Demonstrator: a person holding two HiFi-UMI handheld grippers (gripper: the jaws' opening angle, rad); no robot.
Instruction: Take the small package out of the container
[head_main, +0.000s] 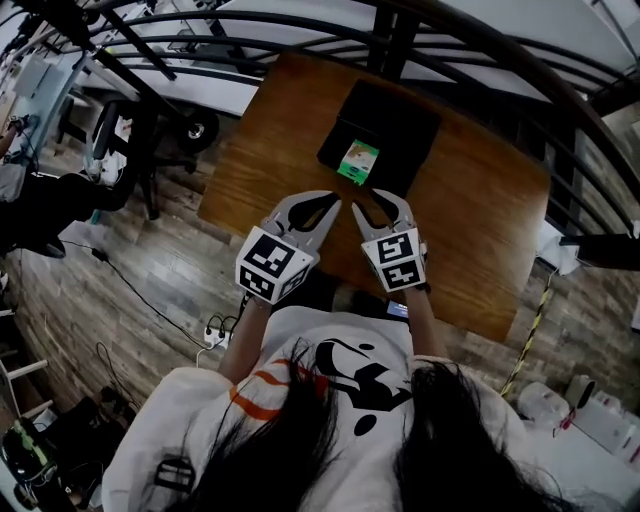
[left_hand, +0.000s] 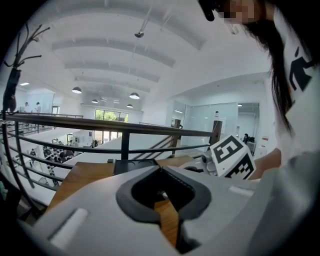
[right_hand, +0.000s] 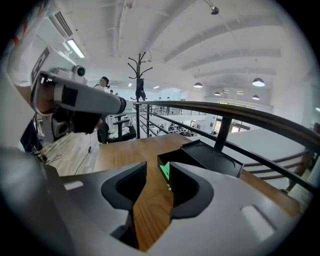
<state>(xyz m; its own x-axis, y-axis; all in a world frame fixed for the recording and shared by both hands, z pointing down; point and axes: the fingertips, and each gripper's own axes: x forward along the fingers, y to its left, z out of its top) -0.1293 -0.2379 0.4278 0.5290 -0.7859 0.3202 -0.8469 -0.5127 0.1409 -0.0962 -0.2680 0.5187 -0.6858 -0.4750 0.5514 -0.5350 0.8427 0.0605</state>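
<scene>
Seen from the head view, a black container (head_main: 395, 125) lies open on the far part of a brown wooden tabletop (head_main: 270, 150). Its near half forms a shallow tray, and what seems to be its flat lid lies folded back on the far side. The small package (head_main: 358, 162), green and white, sits inside the tray at its near left corner. A black railing (head_main: 300, 30) runs past the far edge of the tabletop.

Both grippers hover side by side over the near part of the tabletop, short of the container and touching nothing.

The left gripper (head_main: 325, 213) points toward the far right. In its own view the fingers (left_hand: 125, 215) are pressed together at the tips, with only bare wood showing through the slit below them. They hold nothing.

The right gripper (head_main: 380, 212) is just right of it, aimed at the container. Its fingers (right_hand: 220, 200) stand spread, and only bare tabletop shows in the gap between them. In the right gripper view the package's green edge (right_hand: 164, 171) peeks out just past the fingertips, well clear of them, with the container (right_hand: 212, 157) behind it.
</scene>
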